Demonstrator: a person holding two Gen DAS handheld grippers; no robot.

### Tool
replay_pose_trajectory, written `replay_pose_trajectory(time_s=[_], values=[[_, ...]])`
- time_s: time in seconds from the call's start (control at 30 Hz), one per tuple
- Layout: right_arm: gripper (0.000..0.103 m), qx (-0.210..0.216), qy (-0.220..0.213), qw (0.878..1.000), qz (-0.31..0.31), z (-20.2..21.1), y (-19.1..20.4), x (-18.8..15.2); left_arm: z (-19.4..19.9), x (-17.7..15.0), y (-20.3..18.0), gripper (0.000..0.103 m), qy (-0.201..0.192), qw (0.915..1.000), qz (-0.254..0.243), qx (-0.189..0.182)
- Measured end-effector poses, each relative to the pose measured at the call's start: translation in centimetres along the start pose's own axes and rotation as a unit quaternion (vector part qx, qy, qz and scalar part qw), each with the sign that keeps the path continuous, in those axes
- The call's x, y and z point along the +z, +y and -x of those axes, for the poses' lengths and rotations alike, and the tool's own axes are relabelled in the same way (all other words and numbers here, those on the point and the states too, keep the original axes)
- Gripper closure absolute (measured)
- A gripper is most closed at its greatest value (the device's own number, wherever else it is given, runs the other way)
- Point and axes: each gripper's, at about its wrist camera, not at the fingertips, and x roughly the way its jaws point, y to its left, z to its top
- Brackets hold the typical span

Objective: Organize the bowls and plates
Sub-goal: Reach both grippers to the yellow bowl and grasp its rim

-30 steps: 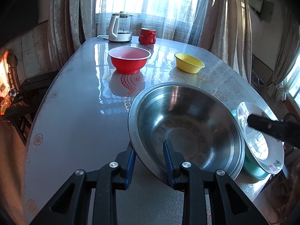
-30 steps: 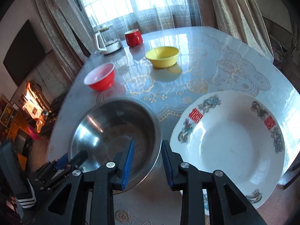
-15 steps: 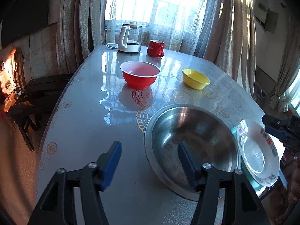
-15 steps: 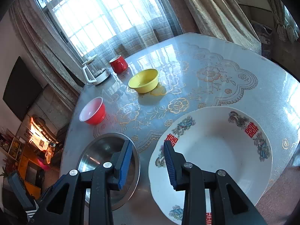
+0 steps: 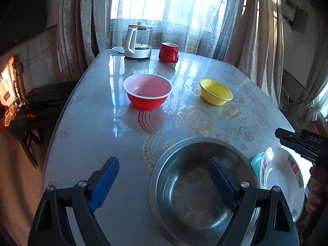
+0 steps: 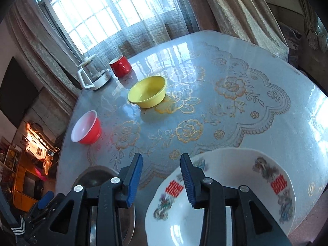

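My left gripper (image 5: 164, 182) hangs over the steel bowl (image 5: 203, 190) with its jaws opening wide. The bowl's near-left rim lies between them, untouched. Right of the bowl, a white plate with red characters (image 5: 280, 184) rests on a teal dish (image 5: 256, 160). My right gripper (image 6: 161, 181) stands partly open above that plate's (image 6: 235, 194) left rim, gripping nothing. In the left wrist view my right gripper (image 5: 284, 136) is clear of the plate. A red bowl (image 5: 147, 92) and a yellow bowl (image 5: 216, 92) sit apart farther back.
A kettle (image 5: 137, 41) and a red mug (image 5: 168, 52) stand at the far end of the glossy table (image 5: 92, 123) by the curtained window. A dark chair (image 5: 41, 102) is off the table's left side. A hand (image 5: 315, 188) holds the right gripper.
My left gripper let go of the steel bowl's rim, spread wide and drew back and up. My right gripper shifted right from beside the steel bowl to over the plate, opening slightly.
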Motion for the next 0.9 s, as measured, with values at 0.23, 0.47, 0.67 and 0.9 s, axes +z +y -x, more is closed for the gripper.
replay_pose_trajectory(time_s=[0.23, 0.47, 0.67, 0.9], values=[[0.064, -0.003, 0.025, 1.0, -0.017, -3.3, -0.5, 4.0, -2.3, 4.1, -1.5, 0.012, 0.02, 0.9997, -0.01, -0.012], [0.062, -0.001, 0.058, 0.998, -0.031, -7.6, -1.0, 7.5, -4.8, 7.5, -3.3, 0.012, 0.02, 0.9993, -0.033, -0.002], [0.062, 0.011, 0.074, 0.996, -0.053, -10.9, -1.5, 9.7, -7.3, 9.8, -3.9, 0.012, 0.029, 0.9989, -0.037, 0.002], [0.062, 0.026, 0.081, 0.992, -0.091, -14.8, -2.0, 12.2, -10.0, 11.6, -4.7, 0.012, 0.039, 0.9984, -0.041, 0.007]])
